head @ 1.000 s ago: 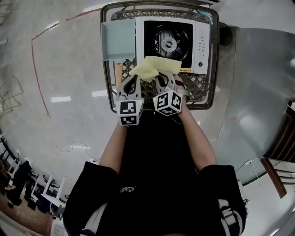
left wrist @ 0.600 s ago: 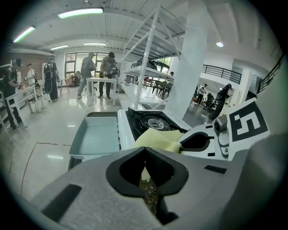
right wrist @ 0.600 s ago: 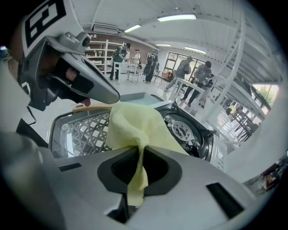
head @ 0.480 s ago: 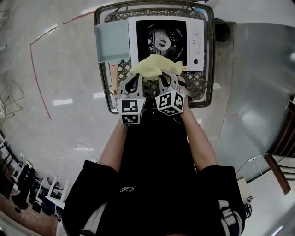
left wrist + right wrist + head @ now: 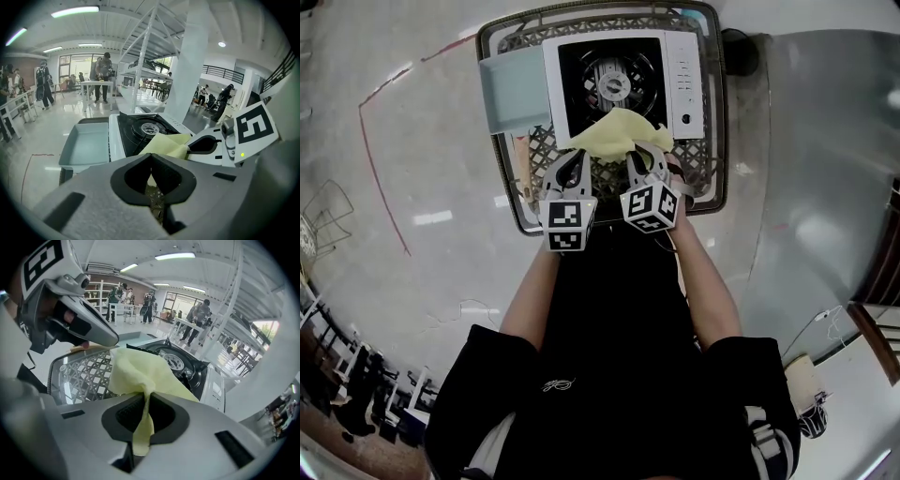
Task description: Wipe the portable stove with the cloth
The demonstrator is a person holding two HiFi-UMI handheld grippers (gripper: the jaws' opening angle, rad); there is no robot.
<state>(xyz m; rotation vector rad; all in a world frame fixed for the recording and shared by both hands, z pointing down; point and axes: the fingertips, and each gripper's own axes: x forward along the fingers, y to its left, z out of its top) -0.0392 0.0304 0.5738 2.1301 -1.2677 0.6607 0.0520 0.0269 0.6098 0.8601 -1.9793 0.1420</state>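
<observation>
In the dark wire-mesh basket, the pale yellow cloth sits at the near edge of the white black-topped portable stove, pinched in the closed jaws of the left tool and the right tool.

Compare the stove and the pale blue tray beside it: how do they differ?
Colour: the stove is white with a black burner well; the tray is plain pale blue. Size: the stove is wider than the tray. Contents: in the head view the yellow cloth overlaps the stove's near edge; the tray is empty. Shared: both are rectangular and sit side by side on the wire basket.
</observation>
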